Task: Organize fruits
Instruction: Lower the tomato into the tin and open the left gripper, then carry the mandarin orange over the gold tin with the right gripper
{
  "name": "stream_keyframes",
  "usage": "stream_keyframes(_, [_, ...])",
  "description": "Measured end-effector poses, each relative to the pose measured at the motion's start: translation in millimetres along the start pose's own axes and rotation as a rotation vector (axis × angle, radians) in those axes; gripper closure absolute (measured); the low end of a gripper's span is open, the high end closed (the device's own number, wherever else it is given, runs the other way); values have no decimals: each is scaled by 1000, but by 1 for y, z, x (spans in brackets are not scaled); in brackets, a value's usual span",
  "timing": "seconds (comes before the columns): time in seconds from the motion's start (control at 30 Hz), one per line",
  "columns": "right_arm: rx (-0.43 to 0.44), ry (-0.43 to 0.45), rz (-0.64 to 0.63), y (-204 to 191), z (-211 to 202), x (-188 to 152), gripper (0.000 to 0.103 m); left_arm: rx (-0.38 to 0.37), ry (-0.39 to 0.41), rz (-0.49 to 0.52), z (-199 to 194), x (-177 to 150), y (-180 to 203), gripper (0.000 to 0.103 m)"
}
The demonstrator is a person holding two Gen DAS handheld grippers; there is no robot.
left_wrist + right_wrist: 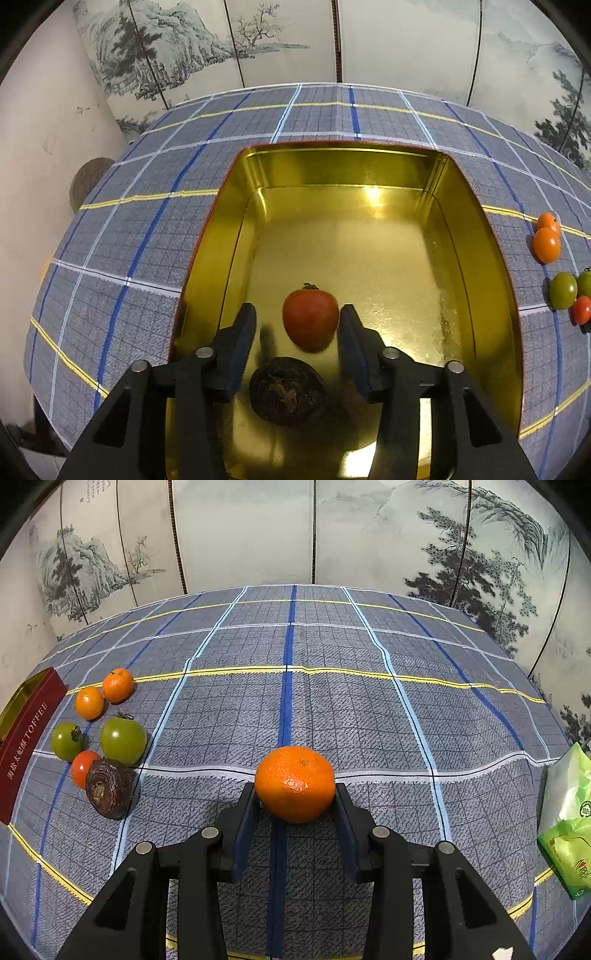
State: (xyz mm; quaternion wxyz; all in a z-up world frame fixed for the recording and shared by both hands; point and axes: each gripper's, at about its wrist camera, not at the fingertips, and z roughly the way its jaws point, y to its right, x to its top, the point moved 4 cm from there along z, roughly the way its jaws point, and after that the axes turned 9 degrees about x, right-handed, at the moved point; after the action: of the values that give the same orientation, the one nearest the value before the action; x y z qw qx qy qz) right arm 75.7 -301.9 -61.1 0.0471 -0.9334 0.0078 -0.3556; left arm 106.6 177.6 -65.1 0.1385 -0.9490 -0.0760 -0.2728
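The checked tablecloth (369, 709) fills both views, and the gold tin (476, 236) takes up the centre of the left wrist view. A loose group of fruit is seen at the left of the right wrist view: two small oranges (103, 698), two green tomatoes (123, 740), a small red tomato (82, 768) and a dark brown fruit (109, 788). In the lower centre of that view a large orange (295, 783) is clamped between the pads of the right gripper (295, 805), held across its widest part above the cloth. In the left wrist view a red tomato (311, 318) lies on the tin floor between the fingers of the left gripper (298, 325); the jaws are parted, with a clear gap on the left and the right pad at most grazing the skin, so nothing is gripped. A second dark brown fruit (286, 392) lies below it. The tomato is judged light, smooth and easily bruised; it is best taken across its middle with light pressure. The orange is judged firmer and its pitted peel less slippery.
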Motion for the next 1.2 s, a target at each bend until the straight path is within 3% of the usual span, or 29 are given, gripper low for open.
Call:
stream_keyframes(0.5, [-2,-1,-2,-1,0,0,65,-21,85,-7,-38,-3,-5,39])
stream_keyframes(1.2, [-13,-3,-1,-3,0,0,66,-25,89,-73,-58,-33,-26,32])
